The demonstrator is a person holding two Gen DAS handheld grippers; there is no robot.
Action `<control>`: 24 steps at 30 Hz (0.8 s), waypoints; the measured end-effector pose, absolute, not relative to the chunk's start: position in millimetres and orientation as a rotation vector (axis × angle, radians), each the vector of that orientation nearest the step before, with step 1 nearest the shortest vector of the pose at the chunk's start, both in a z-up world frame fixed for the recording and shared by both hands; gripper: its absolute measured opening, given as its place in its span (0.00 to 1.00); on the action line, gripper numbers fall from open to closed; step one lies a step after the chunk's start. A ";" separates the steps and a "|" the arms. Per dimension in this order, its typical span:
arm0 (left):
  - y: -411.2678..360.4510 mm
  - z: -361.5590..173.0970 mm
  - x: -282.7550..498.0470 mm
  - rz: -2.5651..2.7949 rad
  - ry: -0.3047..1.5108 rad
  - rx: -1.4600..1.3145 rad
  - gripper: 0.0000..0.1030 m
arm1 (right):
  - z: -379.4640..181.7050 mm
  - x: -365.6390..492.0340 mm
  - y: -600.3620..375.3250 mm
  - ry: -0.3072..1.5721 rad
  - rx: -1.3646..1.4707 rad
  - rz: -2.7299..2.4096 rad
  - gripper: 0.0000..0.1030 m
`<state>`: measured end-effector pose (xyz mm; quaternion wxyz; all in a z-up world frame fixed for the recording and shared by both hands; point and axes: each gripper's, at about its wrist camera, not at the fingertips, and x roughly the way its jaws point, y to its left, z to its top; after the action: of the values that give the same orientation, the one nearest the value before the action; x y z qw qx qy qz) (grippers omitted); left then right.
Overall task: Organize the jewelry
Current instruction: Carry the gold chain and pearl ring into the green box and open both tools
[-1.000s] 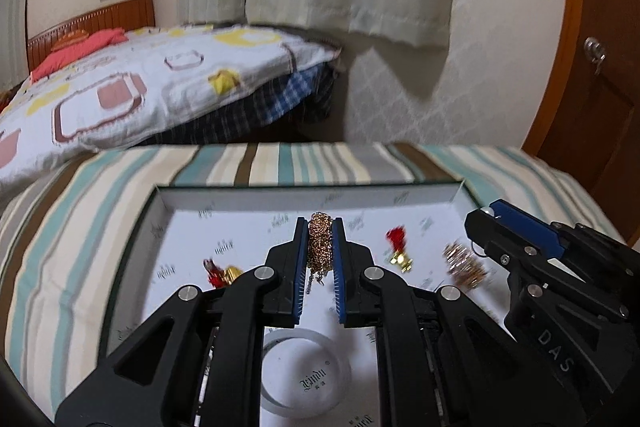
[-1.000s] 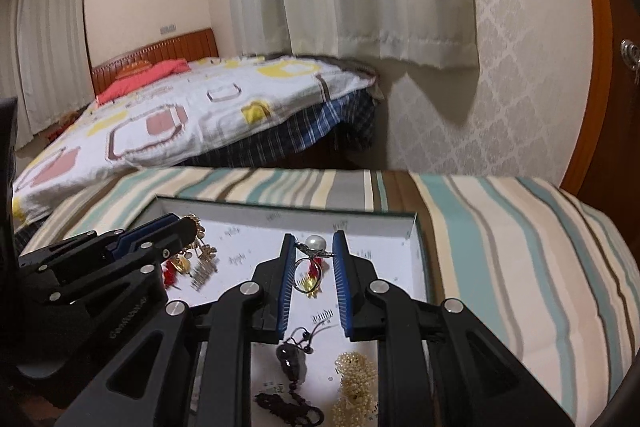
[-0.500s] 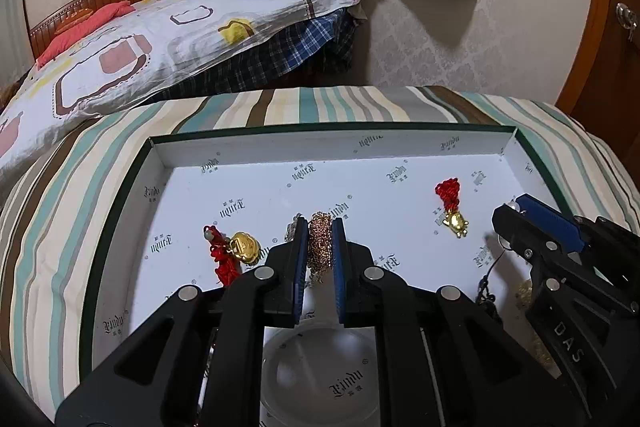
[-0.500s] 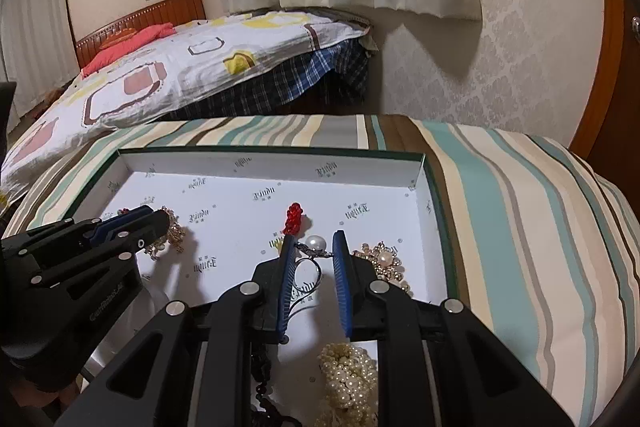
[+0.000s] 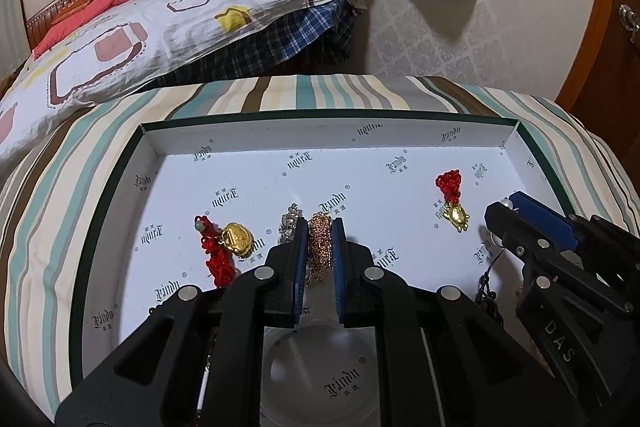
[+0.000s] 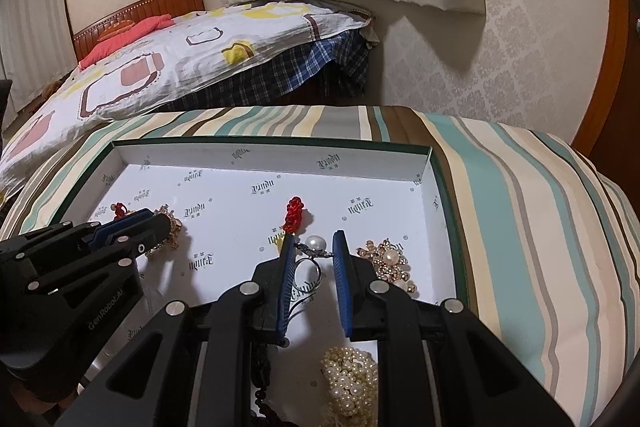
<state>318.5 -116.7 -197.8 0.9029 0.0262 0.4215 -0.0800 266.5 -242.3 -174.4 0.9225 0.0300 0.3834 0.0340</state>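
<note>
A shallow white box (image 5: 248, 147) with a green rim (image 6: 276, 139) lies on a striped cloth. My left gripper (image 5: 319, 227) is shut on a rose-gold chain (image 5: 319, 247), low over the box floor. My right gripper (image 6: 314, 249) is shut on a pearl earring (image 6: 314, 244) with a wire hoop, low over the box's right part. It also shows at the right of the left wrist view (image 5: 516, 209). The left gripper shows at the left of the right wrist view (image 6: 154, 223).
In the box lie a red-knot gold charm (image 5: 224, 247), a silver piece (image 5: 289, 227), a second red-knot gold charm (image 5: 452, 199), a pearl brooch (image 6: 390, 263), a pearl bracelet (image 6: 352, 383), a black beaded piece (image 6: 262, 375) and a clear ring (image 5: 320, 371). A bed (image 5: 120, 27) stands behind.
Both grippers have tilted down and come lower over the box, each still holding its piece. The box floor now fills more of both views.
</note>
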 end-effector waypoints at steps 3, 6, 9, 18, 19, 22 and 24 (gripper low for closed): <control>-118.1 -199.0 319.3 -0.164 0.878 0.061 0.12 | -174.8 267.9 -242.0 0.792 0.066 0.070 0.19; -118.8 -199.6 319.8 -0.160 0.879 0.065 0.12 | -175.0 269.0 -242.2 0.799 0.063 0.070 0.19; -119.8 -200.4 321.2 -0.163 0.887 0.071 0.12 | -175.0 269.9 -243.0 0.805 0.072 0.071 0.19; -119.2 -198.3 319.7 -0.167 0.884 0.066 0.25 | -174.1 269.5 -244.0 0.807 0.081 0.071 0.31; -119.4 -198.0 319.3 -0.167 0.882 0.066 0.28 | -174.0 269.0 -244.3 0.805 0.082 0.070 0.34; -119.3 -197.2 318.7 -0.171 0.881 0.064 0.35 | -173.1 268.5 -245.1 0.800 0.082 0.065 0.37; -118.8 -195.5 317.8 -0.168 0.872 0.062 0.45 | -172.5 267.7 -245.6 0.797 0.083 0.062 0.38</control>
<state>317.8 -118.8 -195.5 0.9025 0.0301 0.4219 -0.0810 267.7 -245.6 -172.5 0.9204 0.0405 0.3876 0.0302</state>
